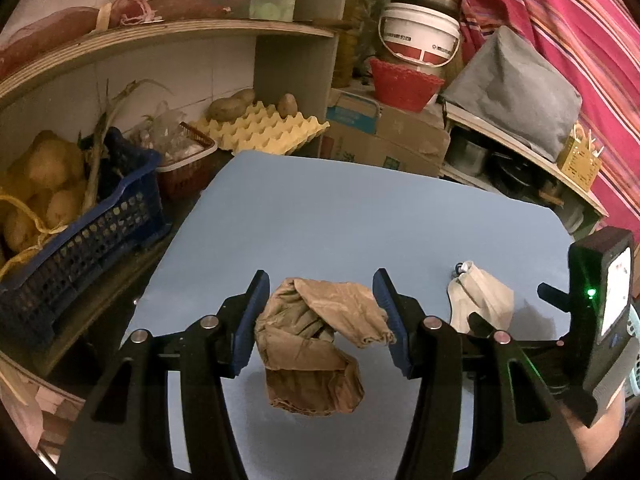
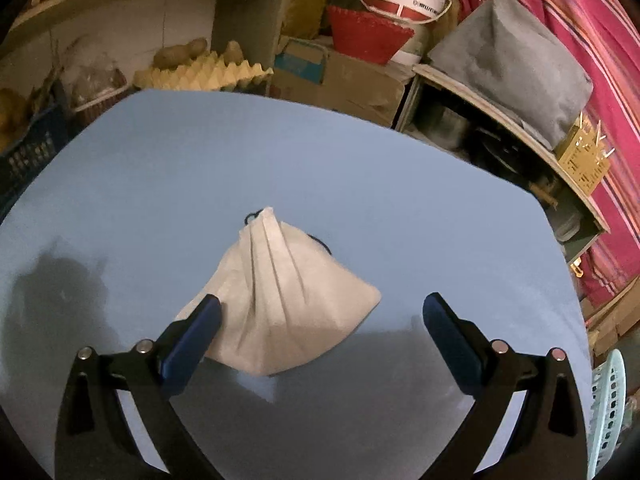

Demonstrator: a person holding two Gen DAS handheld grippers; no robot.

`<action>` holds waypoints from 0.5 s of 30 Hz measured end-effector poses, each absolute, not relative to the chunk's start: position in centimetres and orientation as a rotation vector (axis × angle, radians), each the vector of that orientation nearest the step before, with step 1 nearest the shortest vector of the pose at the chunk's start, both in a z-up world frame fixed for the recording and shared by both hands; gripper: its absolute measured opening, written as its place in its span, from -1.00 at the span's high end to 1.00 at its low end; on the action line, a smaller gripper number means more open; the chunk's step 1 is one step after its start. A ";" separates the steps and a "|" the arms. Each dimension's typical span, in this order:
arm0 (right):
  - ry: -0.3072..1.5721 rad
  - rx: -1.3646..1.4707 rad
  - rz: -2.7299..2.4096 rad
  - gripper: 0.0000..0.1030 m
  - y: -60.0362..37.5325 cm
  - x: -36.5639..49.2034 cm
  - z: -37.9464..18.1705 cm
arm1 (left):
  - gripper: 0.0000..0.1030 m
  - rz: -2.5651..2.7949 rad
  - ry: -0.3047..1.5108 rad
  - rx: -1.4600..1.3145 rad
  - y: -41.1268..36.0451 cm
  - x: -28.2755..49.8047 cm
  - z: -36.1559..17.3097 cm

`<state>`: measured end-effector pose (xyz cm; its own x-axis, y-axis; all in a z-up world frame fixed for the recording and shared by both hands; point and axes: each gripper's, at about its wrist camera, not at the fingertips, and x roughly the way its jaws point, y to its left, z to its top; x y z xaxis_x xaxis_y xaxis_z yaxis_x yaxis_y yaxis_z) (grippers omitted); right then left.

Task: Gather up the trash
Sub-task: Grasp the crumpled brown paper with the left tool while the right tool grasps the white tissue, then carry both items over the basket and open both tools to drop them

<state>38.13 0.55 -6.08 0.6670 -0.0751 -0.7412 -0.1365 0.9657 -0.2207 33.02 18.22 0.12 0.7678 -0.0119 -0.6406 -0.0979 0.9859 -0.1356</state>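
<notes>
Lying crumpled near the middle of the blue table (image 1: 320, 208), toward its near edge, the brown paper wad (image 1: 316, 344) sits between the spread blue fingers of the left gripper (image 1: 320, 320), whose pads flank it without visibly pressing; nothing is held yet. Toward the table's right edge lies the second piece of trash, a pleated white face mask (image 2: 280, 300) with dark ear loops, and the right gripper (image 2: 320, 340) hangs over it with jaws wide apart, its left finger overlapping the mask's near-left corner in the right wrist view, the other finger well clear over bare surface. This looks like the approach step, both tools lined up on their targets before any grasp. The next move probably calls for lowering each gripper until the tips meet the tabletop, then closing; the flat mask may need a low, scraping pinch. A pale green basket (image 2: 608, 412) beyond the right edge may be the bin, though that is uncertain.
</notes>
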 end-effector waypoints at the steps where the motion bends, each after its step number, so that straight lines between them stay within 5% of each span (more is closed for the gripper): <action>1: 0.851 -0.261 0.042 -0.91 0.4 38.2 -6.2 | -0.02 0.046 0.695 -0.163 18.2 33.0 0.1; 3: 0.876 -0.236 0.067 -0.80 0.2 38.3 -6.6 | -0.02 0.044 0.694 -0.160 18.1 32.9 0.1; 11: 0.880 -0.143 0.226 0.57 -1.4 37.3 -6.8 | -0.02 0.026 0.664 -0.160 16.7 32.2 0.9; 15: 0.843 -0.151 0.201 0.62 -4.2 36.1 -5.8 | -0.02 0.010 0.651 -0.150 15.1 31.9 1.4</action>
